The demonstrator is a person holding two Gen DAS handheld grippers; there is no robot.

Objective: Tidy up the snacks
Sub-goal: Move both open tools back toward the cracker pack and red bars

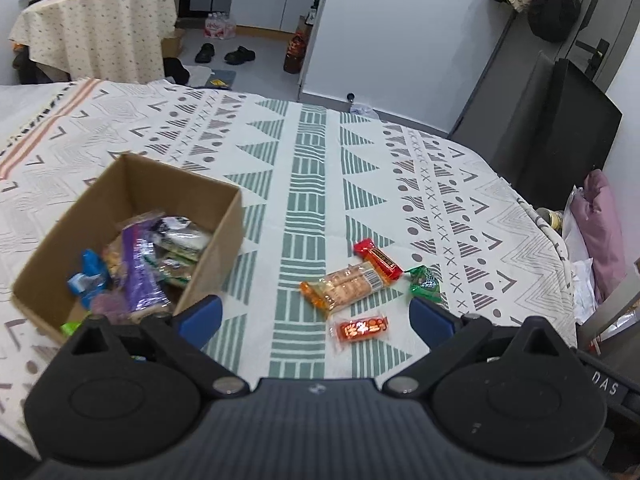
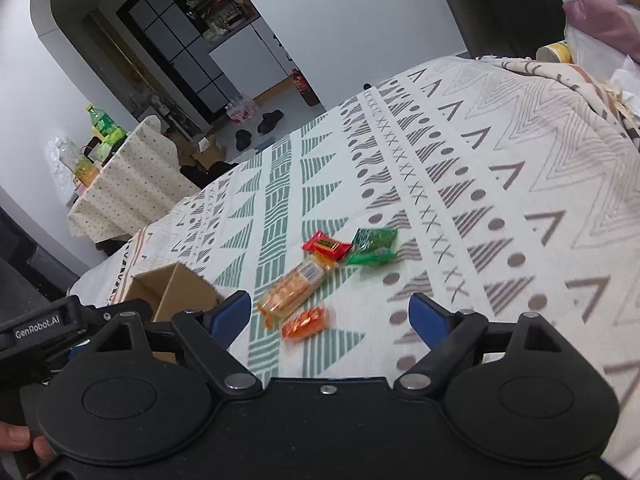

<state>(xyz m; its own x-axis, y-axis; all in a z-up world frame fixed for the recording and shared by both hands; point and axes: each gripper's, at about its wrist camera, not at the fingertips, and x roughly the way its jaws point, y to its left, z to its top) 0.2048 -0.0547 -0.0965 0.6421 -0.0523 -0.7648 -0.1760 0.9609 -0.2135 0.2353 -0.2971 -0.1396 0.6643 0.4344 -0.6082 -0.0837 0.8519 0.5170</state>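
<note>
A brown cardboard box (image 1: 224, 236) on the patterned cloth holds several snack packs. To its right lie loose snacks: a long orange cracker pack (image 1: 344, 288), a red bar (image 1: 378, 260), a green packet (image 1: 426, 282) and a small orange packet (image 1: 360, 328). My left gripper (image 1: 316, 318) hovers open just above and near the small orange packet, nothing between its blue fingers. In the right wrist view the cracker pack (image 2: 294, 290), red bar (image 2: 326, 245), green packet (image 2: 372, 246) and small orange packet (image 2: 304, 322) lie ahead of my right gripper (image 2: 330, 316), which is open and empty. The box (image 2: 172, 290) sits left.
The patterned tablecloth (image 1: 312, 200) covers the whole surface and drops off at the right edge. A second small table (image 1: 96, 24) with bottles stands far back left. Shoes (image 1: 224, 54) lie on the floor. A pink cloth and papers (image 1: 600, 224) sit beyond the right edge.
</note>
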